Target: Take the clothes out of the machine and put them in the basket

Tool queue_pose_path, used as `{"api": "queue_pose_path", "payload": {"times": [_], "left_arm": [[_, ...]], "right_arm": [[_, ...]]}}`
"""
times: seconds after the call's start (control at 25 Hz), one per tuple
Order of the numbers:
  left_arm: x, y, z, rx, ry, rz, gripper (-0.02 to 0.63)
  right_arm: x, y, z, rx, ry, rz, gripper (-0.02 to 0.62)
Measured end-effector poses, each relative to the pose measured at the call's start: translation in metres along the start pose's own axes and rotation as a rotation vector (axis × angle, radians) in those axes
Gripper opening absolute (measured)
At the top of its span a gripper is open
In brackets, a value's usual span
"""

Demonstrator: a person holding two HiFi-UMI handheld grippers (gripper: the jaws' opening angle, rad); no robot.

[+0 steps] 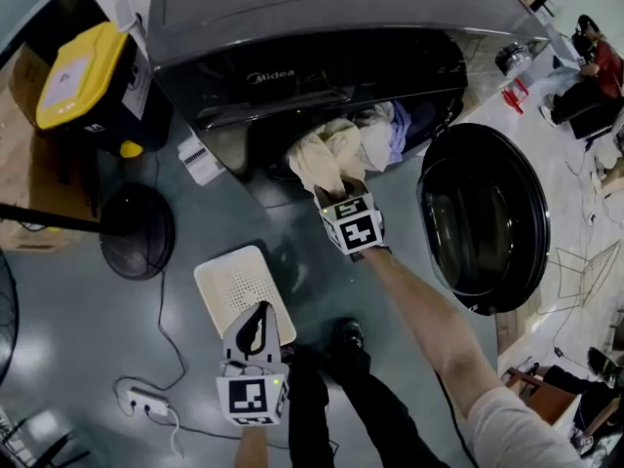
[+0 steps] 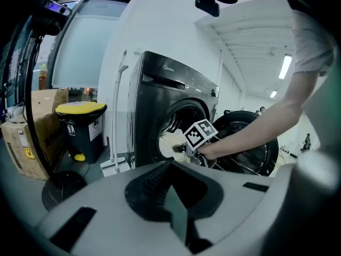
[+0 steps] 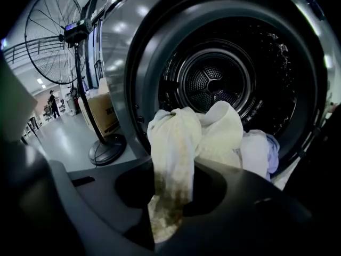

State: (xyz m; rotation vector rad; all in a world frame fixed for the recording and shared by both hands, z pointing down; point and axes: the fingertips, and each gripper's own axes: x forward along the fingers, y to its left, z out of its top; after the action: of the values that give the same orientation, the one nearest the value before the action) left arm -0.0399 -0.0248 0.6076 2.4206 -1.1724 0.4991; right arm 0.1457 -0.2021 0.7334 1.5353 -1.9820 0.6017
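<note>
Right gripper view: a cream cloth (image 3: 178, 137) at the machine (image 3: 133, 63)'s drum mouth is pinched in the right gripper (image 3: 168, 217), with other clothes (image 3: 256, 151) heaped behind. Head view shows the basket (image 1: 222, 279) on the floor nearby, and the left gripper (image 1: 258, 322) near it, jaws together and empty.

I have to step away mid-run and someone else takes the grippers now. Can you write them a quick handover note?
Right gripper: shut on a cream cloth that hangs partly out of the machine.
Left gripper: shut, empty, over the near edge of the white basket on the floor.
Door: swung open at the right.
Done: nothing shows in the part of the basket in view.
Left: carry this cloth to the basket, then fetch the other clothes from the drum.
</note>
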Motion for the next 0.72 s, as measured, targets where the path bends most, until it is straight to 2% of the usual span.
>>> {"api": "queue_pose_path", "payload": {"times": [0.36,0.72], "left_arm": [[-0.012,-0.025,0.025,-0.004,0.008,-0.034,0.018],[-0.016,-0.039,0.052,-0.010,-0.010,-0.048,0.018]], "right_arm": [[-0.070,0.020,-0.005,-0.019,-0.010,0.016,0.110],[-0.134,0.026,-0.011,0.058,-0.035,0.021,0.110]]}}
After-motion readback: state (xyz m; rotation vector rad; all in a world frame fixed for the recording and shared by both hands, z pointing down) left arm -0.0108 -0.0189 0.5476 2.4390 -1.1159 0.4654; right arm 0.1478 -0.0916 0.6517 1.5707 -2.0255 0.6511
